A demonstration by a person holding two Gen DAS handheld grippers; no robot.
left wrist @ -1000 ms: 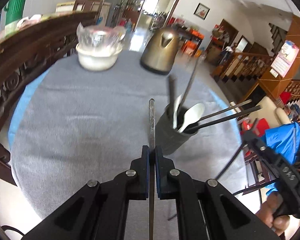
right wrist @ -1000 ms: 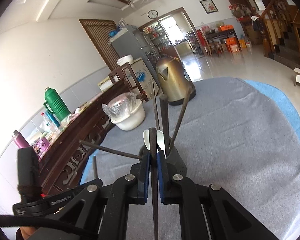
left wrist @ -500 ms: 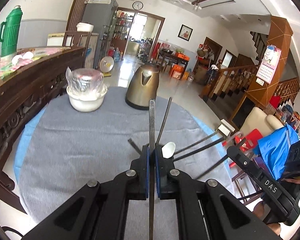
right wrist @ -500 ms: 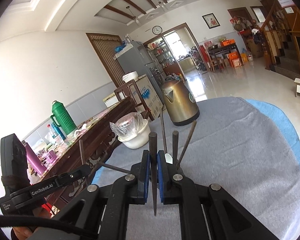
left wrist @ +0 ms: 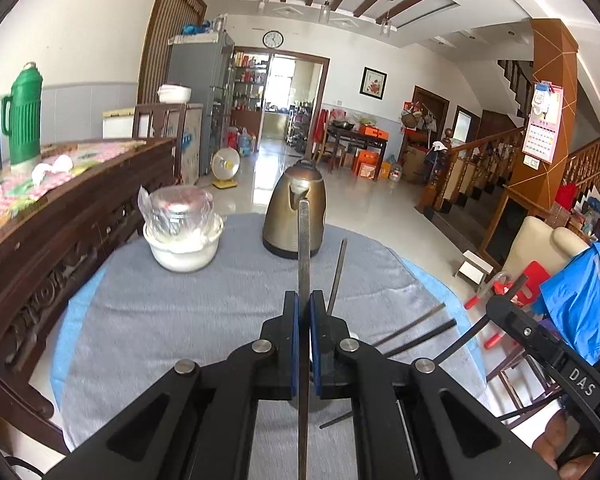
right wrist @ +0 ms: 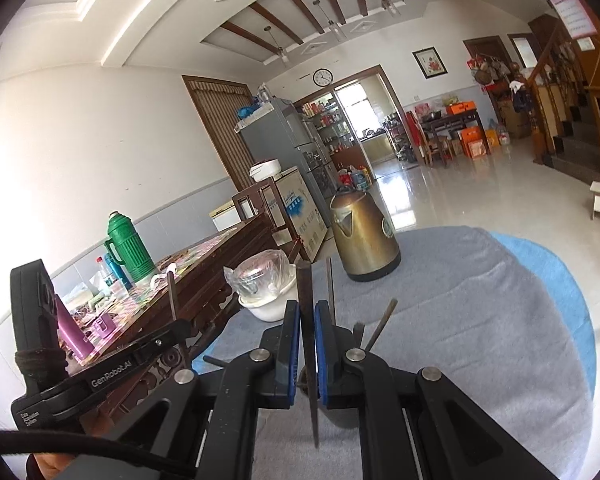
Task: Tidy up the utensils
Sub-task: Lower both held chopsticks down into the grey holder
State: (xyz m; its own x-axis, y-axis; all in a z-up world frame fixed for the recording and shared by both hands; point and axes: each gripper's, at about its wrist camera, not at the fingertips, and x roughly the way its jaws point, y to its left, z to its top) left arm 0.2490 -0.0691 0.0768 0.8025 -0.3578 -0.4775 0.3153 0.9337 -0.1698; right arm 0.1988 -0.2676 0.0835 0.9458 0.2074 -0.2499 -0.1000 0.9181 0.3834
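My left gripper [left wrist: 304, 304] is shut on a dark chopstick [left wrist: 304, 248] that stands upright between its blue pads. My right gripper [right wrist: 307, 312] is shut on another dark chopstick [right wrist: 306, 292], also upright. The dark utensil holder is almost fully hidden behind both grippers; only its lower edge shows in the right wrist view [right wrist: 340, 420]. Several chopsticks stick out of it in the left wrist view [left wrist: 416, 326] and in the right wrist view [right wrist: 380, 324]. The right gripper body [left wrist: 556, 364] shows at the right of the left wrist view, and the left gripper body [right wrist: 100, 376] at the left of the right wrist view.
A grey cloth [left wrist: 172, 320] covers the round table. A bronze kettle [left wrist: 294, 216] and a white bowl with a plastic-wrapped jar [left wrist: 182, 236] stand at the back. A carved wooden cabinet [left wrist: 60, 232] runs along the left. A chair with a blue bag [left wrist: 580, 300] is right.
Both grippers have risen and tilted upward, each still holding its chopstick. The holder has dropped from plain view to behind the grippers.
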